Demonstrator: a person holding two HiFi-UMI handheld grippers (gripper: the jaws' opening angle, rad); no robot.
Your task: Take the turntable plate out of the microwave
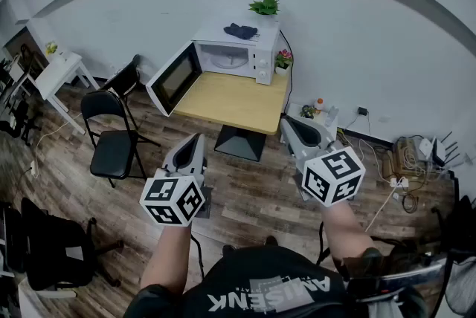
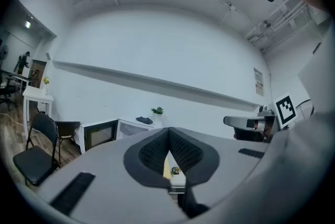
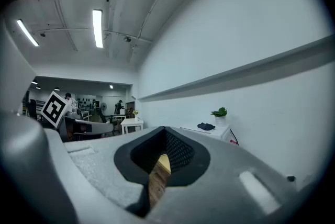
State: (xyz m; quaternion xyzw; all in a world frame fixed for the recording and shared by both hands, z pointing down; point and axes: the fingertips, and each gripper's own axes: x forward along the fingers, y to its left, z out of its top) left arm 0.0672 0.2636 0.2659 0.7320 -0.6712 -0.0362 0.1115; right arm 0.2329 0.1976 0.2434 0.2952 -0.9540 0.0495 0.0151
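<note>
Facing the open microwave point(image 1: 232, 56), left gripper point(image 1: 198, 138) and right gripper point(image 1: 287, 121) hang closed, empty

A light wooden table point(image 1: 234, 102) stands on a wood-plank floor point(image 1: 253, 190) against the far wall, on a dark pedestal base. At its far edge sits a white microwave point(image 1: 256, 56), door point(image 1: 173, 79) swung open to the left, with a small flowering pot point(image 1: 282, 60) just to its right. The near part of the tabletop is bare. On the floor to the left stand black folding chairs point(image 1: 111, 138) and a white side table point(image 1: 56, 75); to the right lie cables point(image 1: 401, 168).
</note>
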